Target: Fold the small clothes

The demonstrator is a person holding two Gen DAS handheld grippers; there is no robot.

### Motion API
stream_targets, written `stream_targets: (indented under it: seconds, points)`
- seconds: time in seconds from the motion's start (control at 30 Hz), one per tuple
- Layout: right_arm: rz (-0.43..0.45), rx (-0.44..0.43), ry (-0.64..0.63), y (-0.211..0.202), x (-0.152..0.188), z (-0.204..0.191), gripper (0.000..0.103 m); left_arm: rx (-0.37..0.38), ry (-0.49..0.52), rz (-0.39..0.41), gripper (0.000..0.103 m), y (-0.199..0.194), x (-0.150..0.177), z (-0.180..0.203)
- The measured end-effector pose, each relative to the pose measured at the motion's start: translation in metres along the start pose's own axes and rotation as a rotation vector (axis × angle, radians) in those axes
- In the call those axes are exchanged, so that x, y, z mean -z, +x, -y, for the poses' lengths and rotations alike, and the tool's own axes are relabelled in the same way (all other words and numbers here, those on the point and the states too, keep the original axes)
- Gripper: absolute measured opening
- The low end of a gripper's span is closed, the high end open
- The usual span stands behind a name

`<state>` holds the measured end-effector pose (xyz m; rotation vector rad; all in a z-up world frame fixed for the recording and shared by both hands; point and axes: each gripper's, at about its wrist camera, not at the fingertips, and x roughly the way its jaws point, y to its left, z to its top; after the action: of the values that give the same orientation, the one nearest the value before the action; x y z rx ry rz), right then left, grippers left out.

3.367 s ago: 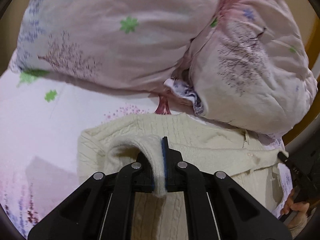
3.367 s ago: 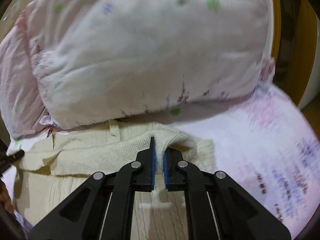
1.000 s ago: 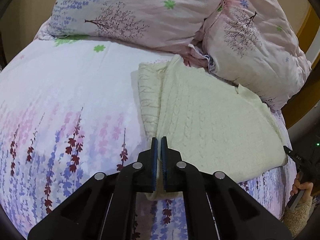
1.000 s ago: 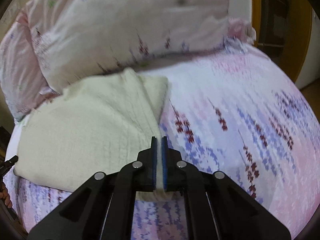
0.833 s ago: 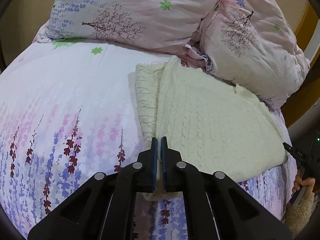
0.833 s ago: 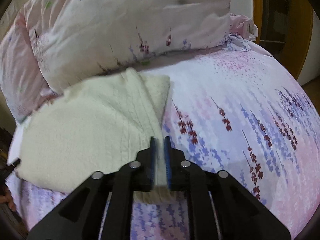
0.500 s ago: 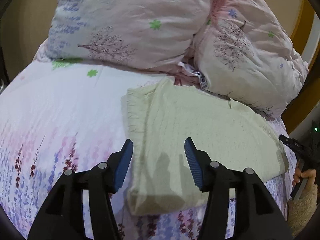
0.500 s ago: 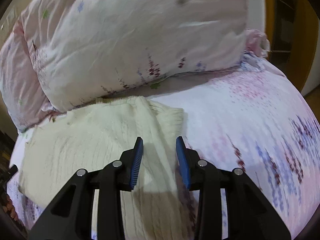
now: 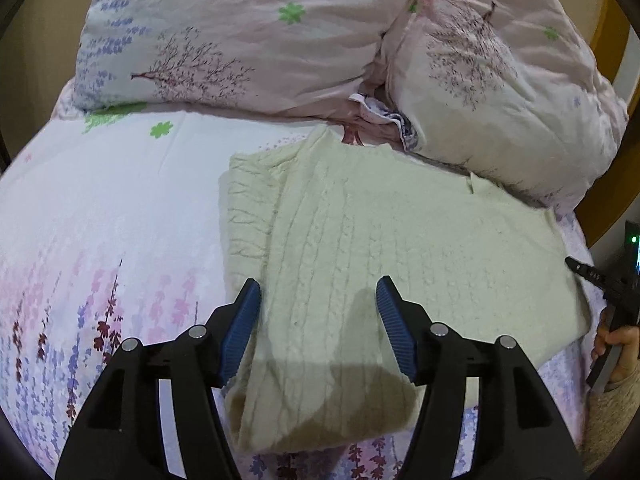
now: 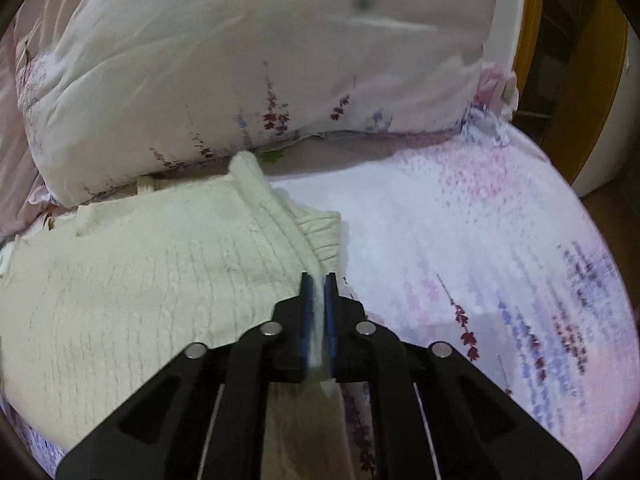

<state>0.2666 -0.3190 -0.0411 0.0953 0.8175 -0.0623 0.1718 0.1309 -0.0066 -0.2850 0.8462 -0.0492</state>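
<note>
No text, label, brand, number or sign can be read in either wrist view. The bedsheet [image 9: 100, 208] and the pillows [image 9: 240, 28] carry only printed flowers and trees, no lettering. The cream knit sweater [image 9: 380, 232] shows no tag or writing. On the black device [image 9: 592, 274] at the right edge of the left wrist view there are small pale marks that may be letters, but they are too small and blurred to make out.
</note>
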Motion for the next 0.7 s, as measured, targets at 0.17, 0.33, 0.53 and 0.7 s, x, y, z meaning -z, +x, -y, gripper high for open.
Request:
stream_targets:
  seconds: [0.17, 0.33, 0.53, 0.7]
  points:
    - [0.069, -0.077, 0.005, -0.034, 0.002, -0.016, 0.034, 0.046, -0.171, 0.055, 0.077, -0.016, -0.008, -0.033]
    - [0.076, -0.254, -0.118, -0.050, 0.006, -0.072, 0.033, 0.109, -0.323, 0.033, 0.078, -0.013, -0.014, -0.061]
    - [0.044, -0.350, -0.268, -0.045, 0.022, -0.148, 0.025, 0.147, -0.411, -0.008, 0.078, -0.001, -0.017, -0.072]
    - [0.030, -0.343, -0.321, -0.037, 0.029, -0.179, 0.025, 0.165, -0.435, -0.022, 0.081, 0.007, -0.017, -0.070]
